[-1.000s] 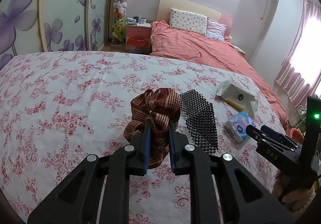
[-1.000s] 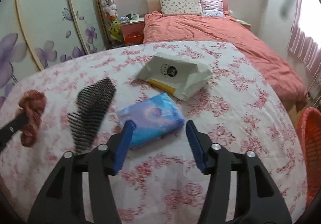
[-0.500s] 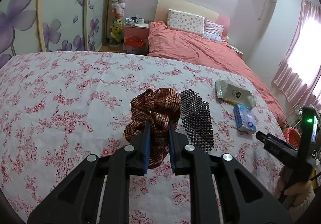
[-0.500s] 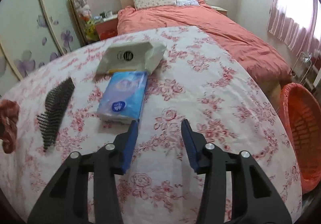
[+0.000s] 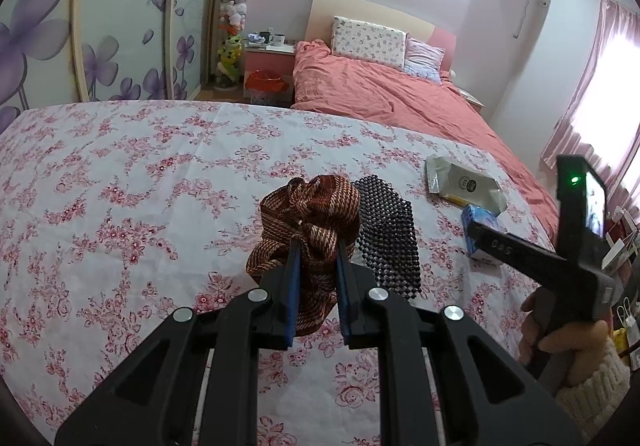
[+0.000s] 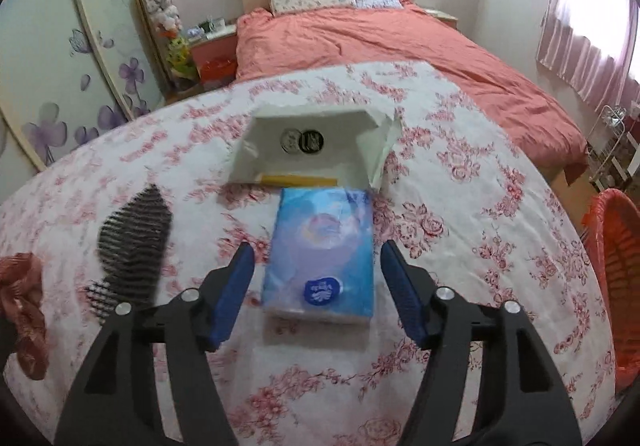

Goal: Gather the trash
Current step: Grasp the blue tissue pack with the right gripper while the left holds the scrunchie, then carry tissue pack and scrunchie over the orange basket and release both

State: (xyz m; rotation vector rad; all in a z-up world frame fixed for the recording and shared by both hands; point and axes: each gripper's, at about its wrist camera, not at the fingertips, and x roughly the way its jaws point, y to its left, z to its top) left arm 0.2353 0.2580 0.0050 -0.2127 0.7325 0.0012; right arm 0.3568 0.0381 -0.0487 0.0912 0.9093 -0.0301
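Tissue pack (image 6: 320, 254) is lying on the flowered sheet (image 6: 460, 214) between your open right gripper (image 6: 318, 274) jaws, untouched; you're lining up the pick, left gripper (image 5: 316, 266) clamping the brown cloth (image 5: 308, 222), next closing squarely.

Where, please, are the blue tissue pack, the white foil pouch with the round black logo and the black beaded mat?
Blue tissue pack (image 6: 322, 246): right wrist view, centre of top face.
White foil pouch (image 6: 308, 158): right wrist view, front panel under the logo.
Black beaded mat (image 5: 386, 234): left wrist view, mid-surface.
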